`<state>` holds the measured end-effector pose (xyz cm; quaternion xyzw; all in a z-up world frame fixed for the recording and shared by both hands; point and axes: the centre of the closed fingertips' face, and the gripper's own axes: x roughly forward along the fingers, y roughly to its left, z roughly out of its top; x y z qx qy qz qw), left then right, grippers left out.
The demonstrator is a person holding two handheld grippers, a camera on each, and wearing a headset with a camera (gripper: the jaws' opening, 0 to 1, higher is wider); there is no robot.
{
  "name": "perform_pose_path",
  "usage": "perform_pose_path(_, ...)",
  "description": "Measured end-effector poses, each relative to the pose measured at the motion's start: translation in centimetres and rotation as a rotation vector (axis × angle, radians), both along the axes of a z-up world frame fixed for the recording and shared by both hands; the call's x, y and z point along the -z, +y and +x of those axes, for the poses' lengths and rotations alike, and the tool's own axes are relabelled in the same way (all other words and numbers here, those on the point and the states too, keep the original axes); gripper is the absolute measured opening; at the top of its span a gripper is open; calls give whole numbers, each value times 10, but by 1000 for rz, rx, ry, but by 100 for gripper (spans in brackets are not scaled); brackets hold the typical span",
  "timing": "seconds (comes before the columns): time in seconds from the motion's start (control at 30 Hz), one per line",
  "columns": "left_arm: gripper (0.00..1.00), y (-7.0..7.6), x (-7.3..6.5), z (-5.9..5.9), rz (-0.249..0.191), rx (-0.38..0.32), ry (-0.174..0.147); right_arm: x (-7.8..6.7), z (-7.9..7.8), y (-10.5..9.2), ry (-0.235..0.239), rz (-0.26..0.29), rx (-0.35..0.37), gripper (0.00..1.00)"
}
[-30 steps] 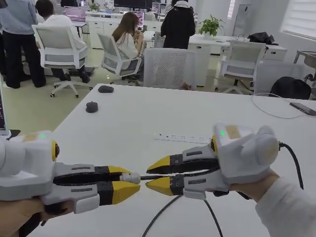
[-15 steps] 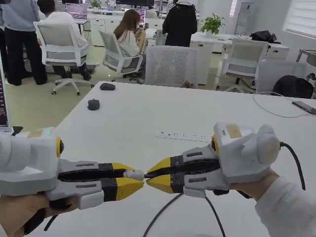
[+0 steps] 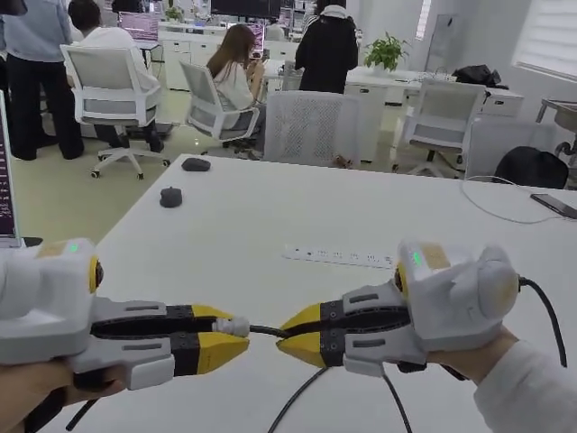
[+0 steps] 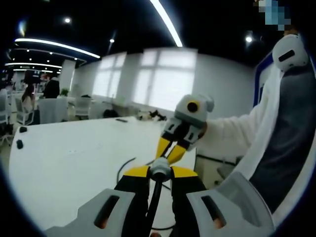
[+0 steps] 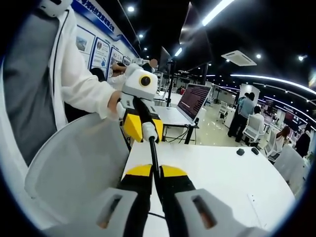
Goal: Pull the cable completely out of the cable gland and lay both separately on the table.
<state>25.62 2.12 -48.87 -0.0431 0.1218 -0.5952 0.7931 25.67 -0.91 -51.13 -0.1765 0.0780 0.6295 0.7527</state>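
Progress: An early stage is being judged. The thin black round cable (image 3: pixel 263 330) is being shown threaded through the small white plastic cable gland (image 3: pixel 236 325), with a short bare stretch spanning the gap between the two tools.
Left to do: The cable is not yet drawn fully free. Neither part is being rested on the broad white bench (image 3: pixel 270 216), where both are to be laid apart.
Location: Gland and cable are being held in the air above the near part of the bench. The cable's slack is being let hang below the tools towards the bench.
Left tool: The white-bodied left tool (image 3: pixel 239 331), with black jaws and yellow tips, is being pressed together on the cable gland at its very tips. In the left gripper view the cable is being seen running back between the jaws.
Right tool: The matching right tool (image 3: pixel 283 335) is being pinched onto the cable itself, just beside the gland.
Pose: Both tools are being held roughly level, tip facing tip. They are being gripped from behind by the left hand (image 3: pixel 36 392) and the right hand (image 3: pixel 469 347).
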Motion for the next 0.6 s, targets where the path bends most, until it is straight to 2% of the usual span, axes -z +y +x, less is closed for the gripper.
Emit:
perform_pose_path(0.23,16,18,2,0,3,0,4,7,0,-4,15,-12,39,4)
perform_pose_path(0.33,16,27,0,-1,-12,-1,8,8,0,-5,22,-10,59,4)
perform_pose_path(0.6,16,52,0,1,-7,-7,-3,16,-3,-1,31,-27,103,4)
